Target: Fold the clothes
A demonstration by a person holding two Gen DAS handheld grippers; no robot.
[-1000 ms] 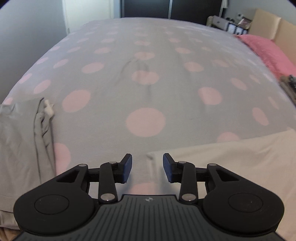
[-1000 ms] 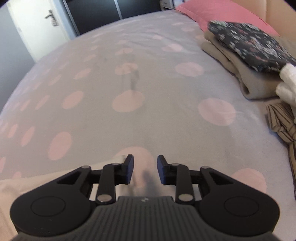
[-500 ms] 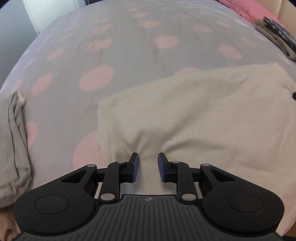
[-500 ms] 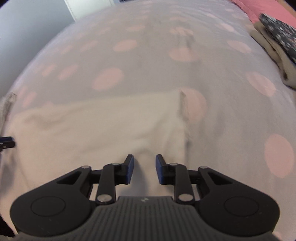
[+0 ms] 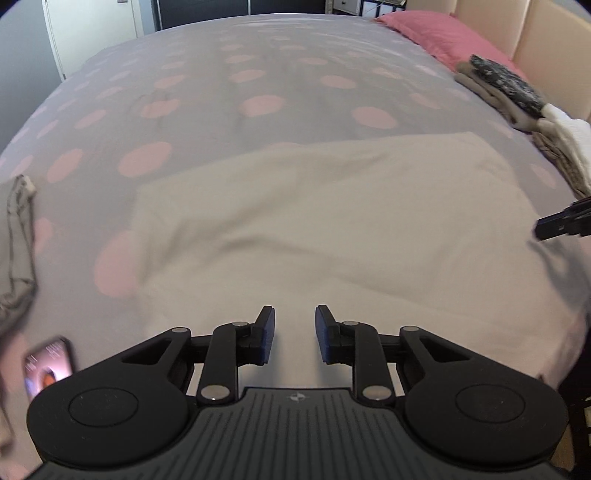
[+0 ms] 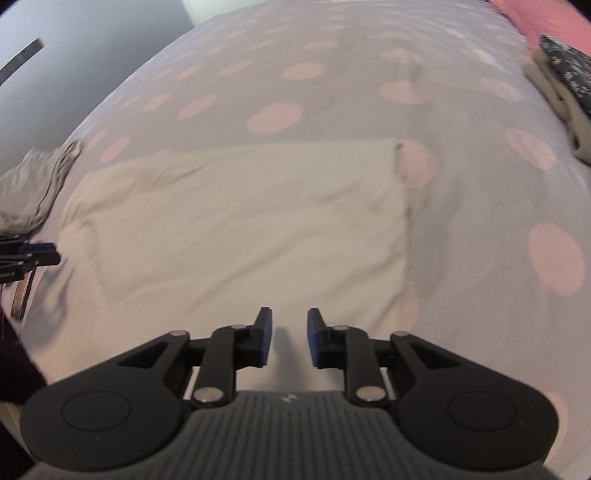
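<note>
A cream garment [image 5: 332,221] lies spread flat on the bed, its far edge straight and a few soft creases across it. My left gripper [image 5: 294,314] hovers over its near left part, jaws a small gap apart with nothing pinched. My right gripper [image 6: 290,315] hangs over the near right part of the same cream garment [image 6: 240,221]; its jaws are opening and nothing is between them. Each gripper shows at the edge of the other's view: the right gripper [image 5: 561,221] at the right edge and the left gripper [image 6: 33,254] at the left edge.
The bed [image 5: 258,74] has a grey cover with pink dots. A crumpled grey garment [image 5: 14,240] lies at its left edge, with a lit phone [image 5: 48,365] near it. A stack of folded clothes [image 5: 517,92] and a pink pillow [image 5: 436,33] sit far right.
Both grippers have drawn back toward the near edge of the bed, so the cream garment now fills both views. The left jaws stand narrower than a second ago.
</note>
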